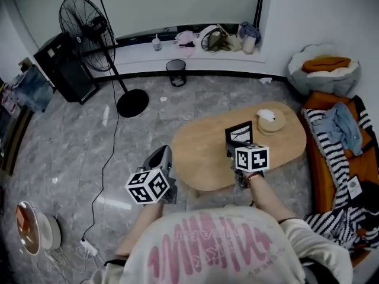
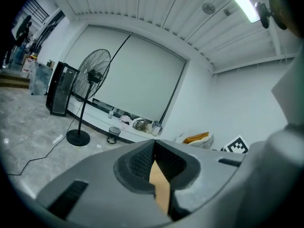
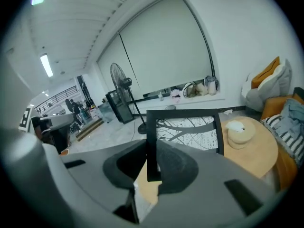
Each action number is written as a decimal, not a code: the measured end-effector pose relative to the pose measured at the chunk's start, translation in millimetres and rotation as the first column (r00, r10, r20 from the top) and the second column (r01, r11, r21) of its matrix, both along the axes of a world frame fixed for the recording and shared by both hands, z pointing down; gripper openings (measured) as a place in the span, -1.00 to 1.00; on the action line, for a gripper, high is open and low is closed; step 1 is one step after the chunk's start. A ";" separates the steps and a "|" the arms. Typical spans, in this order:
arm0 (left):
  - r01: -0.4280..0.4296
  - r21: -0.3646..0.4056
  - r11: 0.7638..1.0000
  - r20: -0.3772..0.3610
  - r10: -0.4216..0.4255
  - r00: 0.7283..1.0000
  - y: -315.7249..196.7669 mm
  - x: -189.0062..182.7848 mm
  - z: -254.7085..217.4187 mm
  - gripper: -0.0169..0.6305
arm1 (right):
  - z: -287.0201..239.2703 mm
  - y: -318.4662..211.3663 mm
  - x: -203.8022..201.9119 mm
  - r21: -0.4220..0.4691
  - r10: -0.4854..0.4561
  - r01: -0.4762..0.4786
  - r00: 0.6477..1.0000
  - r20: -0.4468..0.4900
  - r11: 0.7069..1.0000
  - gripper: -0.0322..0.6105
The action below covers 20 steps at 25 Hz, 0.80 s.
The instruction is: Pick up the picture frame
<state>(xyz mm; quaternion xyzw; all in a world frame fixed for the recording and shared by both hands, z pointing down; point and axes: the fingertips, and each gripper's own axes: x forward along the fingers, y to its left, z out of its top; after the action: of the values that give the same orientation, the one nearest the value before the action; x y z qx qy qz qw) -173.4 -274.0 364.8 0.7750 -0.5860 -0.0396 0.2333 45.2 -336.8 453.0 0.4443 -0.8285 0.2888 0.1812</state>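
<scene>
A black picture frame [image 1: 239,133] with a black-and-white branch print stands upright over the oval wooden table [image 1: 201,152]. My right gripper [image 1: 233,149] is shut on it. In the right gripper view the jaws [image 3: 152,156] clamp the frame's [image 3: 190,132] left border, and its lower edge is hidden behind them. My left gripper [image 1: 161,157] hangs over the floor just off the table's left end, apart from the frame. In the left gripper view its jaws [image 2: 154,145] meet at the tips with nothing between them.
A round tan holder with tissue [image 1: 270,120] sits on the table's far right. A standing fan [image 1: 89,25] and a waste bin [image 1: 176,71] are at the back. A couch with striped cloth [image 1: 343,158] runs along the right, and a cable [image 1: 103,164] crosses the floor on the left.
</scene>
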 end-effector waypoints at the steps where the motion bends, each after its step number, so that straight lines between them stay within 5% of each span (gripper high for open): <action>1: -0.010 0.012 1.000 -0.001 0.010 1.000 -0.6 2.5 -7.3 -0.94 | -12.3 -0.7 1.0 0.026 0.004 -0.004 1.000 0.016 1.000 -0.68; 8: -0.107 0.108 0.988 -0.001 0.108 0.994 1.2 15.6 -61.6 -0.94 | -83.2 -1.5 6.6 0.172 0.027 -0.046 0.994 0.109 0.984 -0.68; 20: -0.146 0.247 0.958 0.026 0.144 0.989 7.1 29.9 -115.6 -0.94 | -170.8 17.0 8.5 0.367 -0.019 -0.062 0.977 0.213 0.928 -0.68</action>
<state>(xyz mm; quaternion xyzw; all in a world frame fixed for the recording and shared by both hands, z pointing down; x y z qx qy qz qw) -143.6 -266.9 249.2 0.8390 -0.5191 -0.0924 0.1345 53.6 -319.8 282.1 0.4460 -0.8778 0.1747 0.0010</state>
